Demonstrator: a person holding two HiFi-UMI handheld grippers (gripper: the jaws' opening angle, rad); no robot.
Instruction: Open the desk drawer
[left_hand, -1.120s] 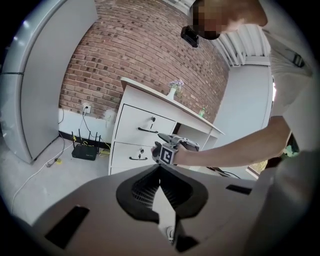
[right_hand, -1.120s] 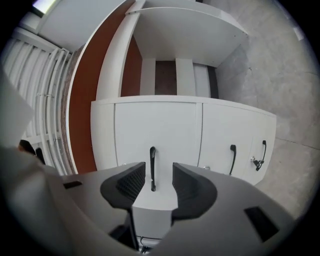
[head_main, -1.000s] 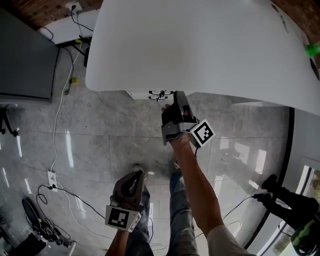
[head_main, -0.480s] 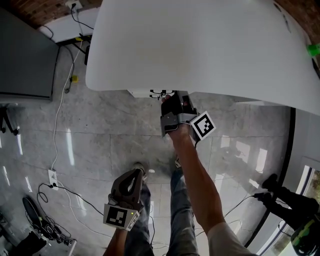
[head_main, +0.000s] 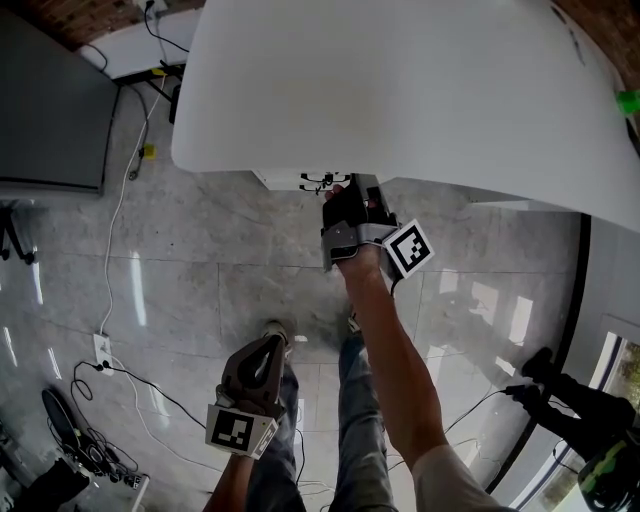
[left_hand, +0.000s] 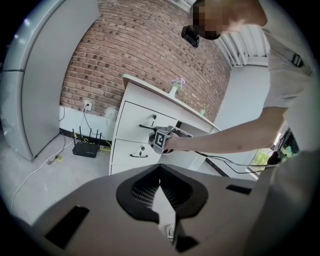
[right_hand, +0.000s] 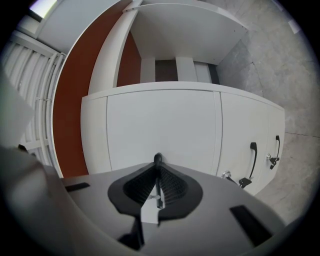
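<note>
Hold the right gripper (right_hand: 158, 169) pinched on the dark bar handle (right_hand: 158, 160) of the top drawer. Has just been closing its jaws onto that bar, and now grips it between the pads.

Check the bite first. Looks slim and close to the fingertips, so push in deeper if loose.

Pull straight back along the line of the jaws, level and toward the body. Avoid any sideways or downward drag, which would likely twist the thin bar out of the pads or jam the drawer on its runners. Start slowly in case of a lock, judging by what looks like a small metal lock fitting (right_hand: 228, 175) to the right of the jaws, beside the next drawer's handle (right_hand: 253, 159).

Expect the white drawer front (right_hand: 160, 125) directly ahead of the jaws, just beyond the bar and tucked under the overhanging white desk top (head_main: 400, 90) right above the gripper. Mind the hand against that overhang.

Leave the left gripper (head_main: 270, 352) low and well behind, near the legs, jaws pressed together on nothing. Step back if short of room for the drawer's travel.
</note>
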